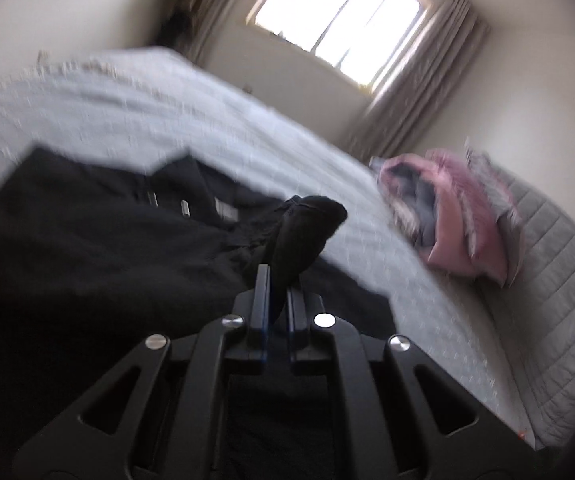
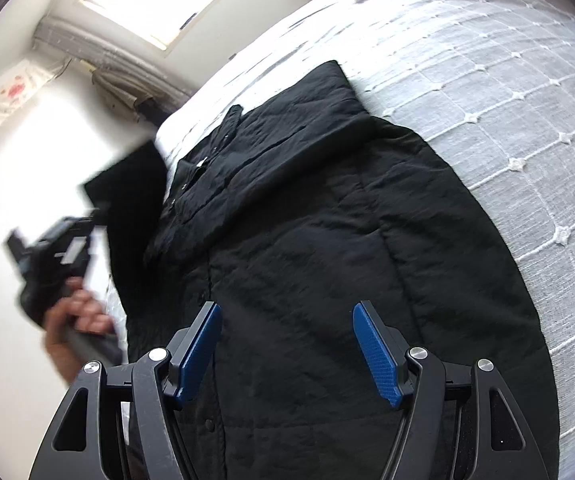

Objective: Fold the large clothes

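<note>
A large black quilted jacket (image 2: 327, 240) lies spread on a bed with a white-grey cover (image 2: 507, 100). My left gripper (image 1: 277, 276) is shut on a bunched piece of the jacket's black fabric (image 1: 303, 232) and holds it lifted above the rest of the jacket (image 1: 87, 240). In the right wrist view the left gripper (image 2: 59, 256) shows at the left, held by a hand, with a sleeve (image 2: 127, 208) raised off the bed. My right gripper (image 2: 287, 316) is open and empty just above the jacket's lower front; its blue pads (image 2: 375, 352) stand wide apart.
A pink and grey pile of bedding (image 1: 447, 216) lies at the head of the bed beside a grey quilted headboard (image 1: 559, 300). A bright window (image 1: 339, 20) with beige curtains is beyond the bed. The bed's edge (image 2: 167, 128) runs close to the jacket's left side.
</note>
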Available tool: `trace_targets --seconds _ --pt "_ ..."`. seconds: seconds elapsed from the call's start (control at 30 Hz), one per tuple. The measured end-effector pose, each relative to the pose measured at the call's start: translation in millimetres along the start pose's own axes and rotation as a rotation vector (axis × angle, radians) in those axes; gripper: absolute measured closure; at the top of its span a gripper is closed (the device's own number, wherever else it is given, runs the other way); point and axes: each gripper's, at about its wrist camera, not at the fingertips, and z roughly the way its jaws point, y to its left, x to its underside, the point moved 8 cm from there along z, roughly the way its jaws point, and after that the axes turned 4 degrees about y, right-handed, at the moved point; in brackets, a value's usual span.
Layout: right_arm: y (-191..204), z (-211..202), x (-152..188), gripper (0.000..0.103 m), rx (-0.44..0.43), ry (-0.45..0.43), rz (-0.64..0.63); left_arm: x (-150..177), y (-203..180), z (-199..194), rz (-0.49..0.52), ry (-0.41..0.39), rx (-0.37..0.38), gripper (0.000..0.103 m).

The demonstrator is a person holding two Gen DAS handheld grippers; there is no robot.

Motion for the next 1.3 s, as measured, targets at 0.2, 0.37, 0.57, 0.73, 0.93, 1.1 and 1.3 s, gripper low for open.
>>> trace_targets --seconds 0.2,0.37,0.57,0.73,0.93,1.1,1.3 --pt "-6 0 -1 0.034 -0.055 0.027 0.053 54 -9 39 -0.003 0.159 -0.029 0.075" --pt "0 -2 0 0.034 -0.042 0.021 0.015 55 -20 30 0.02 0.197 -0.022 0.067" --pt "-1 2 1 0.034 -0.018 0.02 0.02 79 -42 25 0.069 0.256 0.064 0.043" --pt "-1 2 1 0.034 0.015 0.0 -0.001 85 -51 42 0.179 0.257 -0.062 0.041" --pt "-10 2 -1 0.034 0.03 -0.001 0.014 111 -51 67 0.246 0.344 -0.153 0.041" --pt "-21 -1 -5 0.034 0.052 -0.008 0.029 107 -59 34 0.165 0.358 -0.081 0.041" --pt "-26 -10 -9 0.034 0.086 -0.04 0.022 90 -20 -56 0.117 0.298 -0.173 0.039"
